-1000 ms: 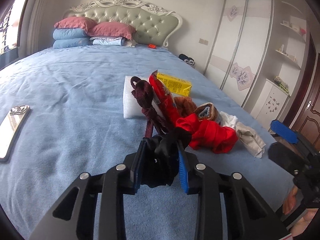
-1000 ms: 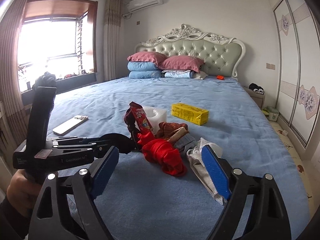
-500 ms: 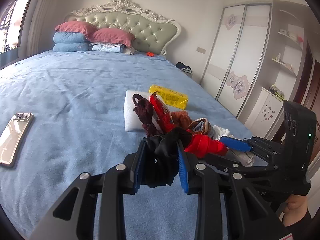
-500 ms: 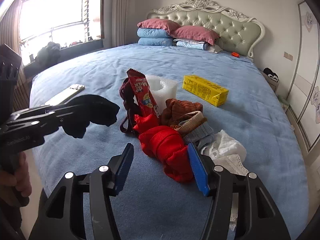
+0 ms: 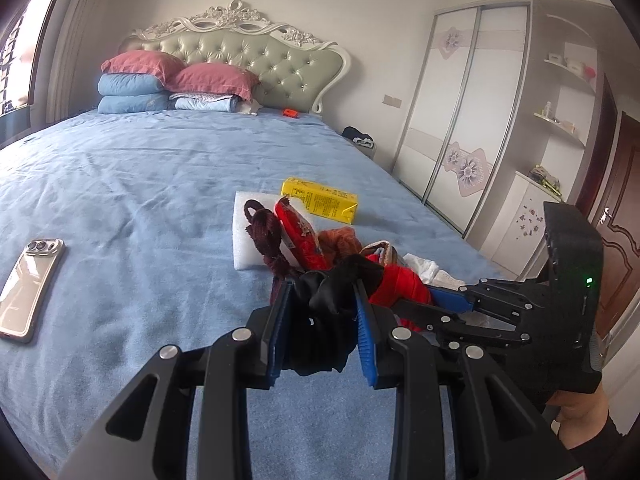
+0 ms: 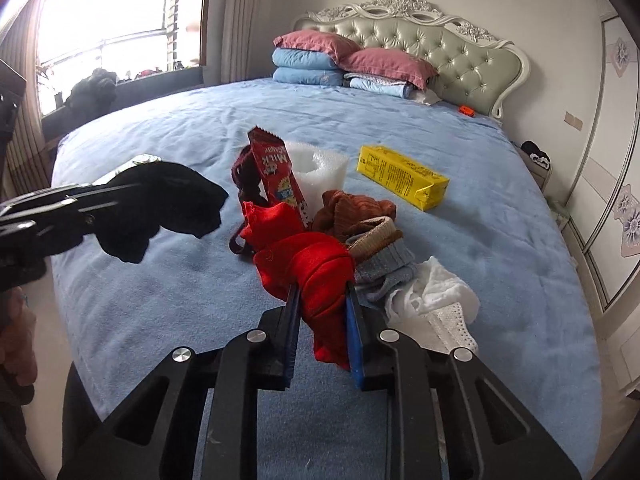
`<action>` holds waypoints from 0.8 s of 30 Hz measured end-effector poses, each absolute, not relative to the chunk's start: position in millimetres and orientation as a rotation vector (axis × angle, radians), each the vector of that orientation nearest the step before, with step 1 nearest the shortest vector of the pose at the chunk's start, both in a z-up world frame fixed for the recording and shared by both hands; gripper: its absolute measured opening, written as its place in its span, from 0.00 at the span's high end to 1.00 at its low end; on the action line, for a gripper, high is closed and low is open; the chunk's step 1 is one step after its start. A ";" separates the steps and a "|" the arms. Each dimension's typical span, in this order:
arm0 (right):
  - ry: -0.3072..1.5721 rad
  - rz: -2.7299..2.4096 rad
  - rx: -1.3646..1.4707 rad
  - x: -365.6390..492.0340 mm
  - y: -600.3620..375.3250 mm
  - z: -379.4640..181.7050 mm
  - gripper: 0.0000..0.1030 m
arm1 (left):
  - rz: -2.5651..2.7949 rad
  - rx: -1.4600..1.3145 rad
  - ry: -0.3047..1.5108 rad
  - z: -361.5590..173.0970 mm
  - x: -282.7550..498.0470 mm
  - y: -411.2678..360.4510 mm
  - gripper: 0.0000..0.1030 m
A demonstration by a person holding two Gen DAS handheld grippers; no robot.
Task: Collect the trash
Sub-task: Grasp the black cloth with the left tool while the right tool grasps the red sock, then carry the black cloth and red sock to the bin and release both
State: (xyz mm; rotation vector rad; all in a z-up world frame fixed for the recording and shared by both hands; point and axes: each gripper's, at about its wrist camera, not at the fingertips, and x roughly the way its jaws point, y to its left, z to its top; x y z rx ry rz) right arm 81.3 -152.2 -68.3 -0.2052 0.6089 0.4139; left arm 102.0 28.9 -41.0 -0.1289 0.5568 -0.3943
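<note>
A wide bed (image 6: 500, 240) with a blue cover carries a small heap near its foot: a red cloth (image 6: 316, 268), brown, grey and white bits of clothing, a white foam block (image 6: 320, 168), a yellow carton (image 6: 402, 176) lying just apart, and a red snack wrapper (image 6: 276, 172) leaning up against the foam. The right gripper (image 6: 322, 316) is pinched tight on the red cloth at the front of the heap. The left gripper (image 5: 322, 316) grips a black cloth (image 5: 320, 328) above the cover, with a phone (image 5: 30, 288) well off to its left.
</note>
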 end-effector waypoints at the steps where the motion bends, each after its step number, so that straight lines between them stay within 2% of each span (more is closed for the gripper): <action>1: 0.588 0.414 -0.197 75.5 -157.4 -63.1 0.80 | -0.404 -0.123 0.558 -39.8 100.8 24.1 0.70; 12: 0.508 0.323 -0.008 19.3 -281.4 -27.7 0.80 | -0.630 -0.020 0.610 -36.9 95.1 -83.1 0.70; 24: 0.572 0.069 0.125 -32.2 -448.4 -54.1 0.79 | -0.903 0.154 0.692 -53.2 87.3 -262.2 0.70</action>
